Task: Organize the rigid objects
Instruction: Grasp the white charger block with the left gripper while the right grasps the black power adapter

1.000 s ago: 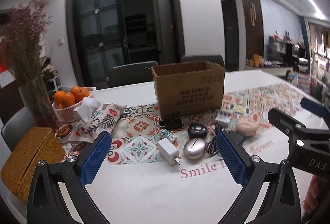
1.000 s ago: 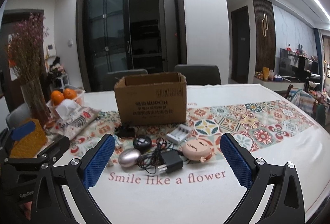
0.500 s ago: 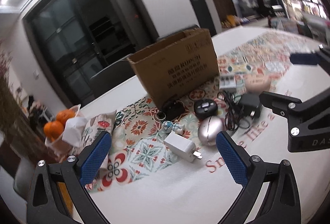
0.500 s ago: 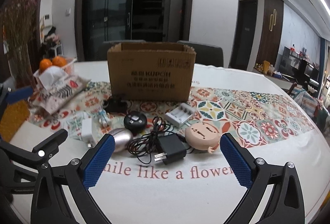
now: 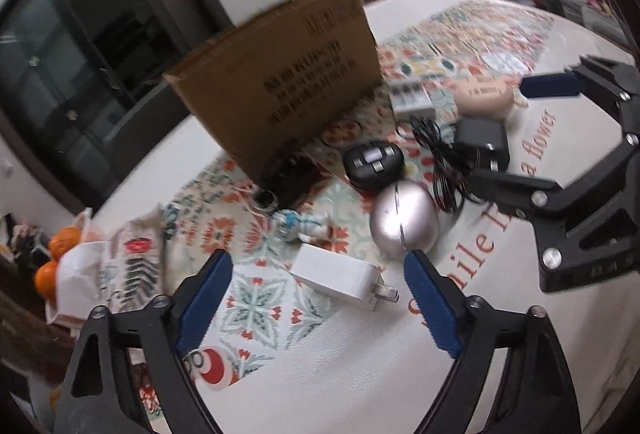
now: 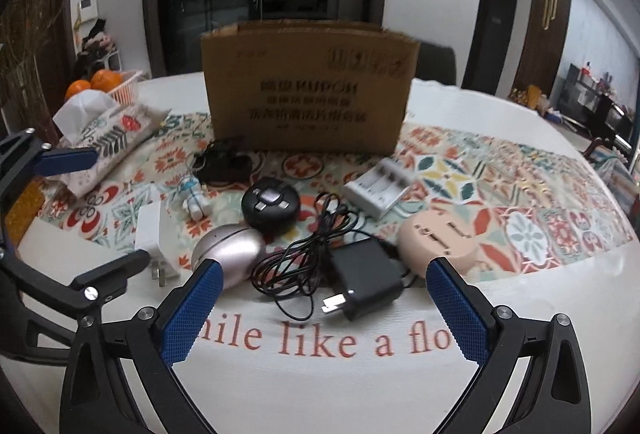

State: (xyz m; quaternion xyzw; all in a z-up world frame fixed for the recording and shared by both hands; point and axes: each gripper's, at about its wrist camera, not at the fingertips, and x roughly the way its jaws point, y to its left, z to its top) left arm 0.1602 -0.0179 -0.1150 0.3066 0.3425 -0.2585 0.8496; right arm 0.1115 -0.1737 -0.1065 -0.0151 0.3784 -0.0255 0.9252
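Note:
Small objects lie in front of an open cardboard box (image 6: 308, 90). A white plug adapter (image 5: 340, 276) lies just ahead of my open left gripper (image 5: 318, 274). A silver egg-shaped case (image 5: 402, 220) lies to its right. A black adapter with cable (image 6: 360, 282) lies just ahead of my open right gripper (image 6: 324, 294). A pink round case (image 6: 438, 240), a white battery charger (image 6: 378, 188), a round black device (image 6: 270, 204), a small figure (image 6: 194, 196) and a dark key case (image 6: 224, 164) lie around them. The right gripper also shows in the left wrist view (image 5: 516, 134).
A patterned tissue pouch (image 6: 104, 138) and a basket of oranges (image 6: 106, 84) sit at the left. A woven box (image 6: 24, 206) is at the left edge. A vase of dried flowers (image 6: 24, 46) stands far left. The tablecloth (image 6: 320, 374) is white in front.
Both grippers have moved forward and down toward the objects. The left view has tilted, and the white adapter now sits between its fingers' line.

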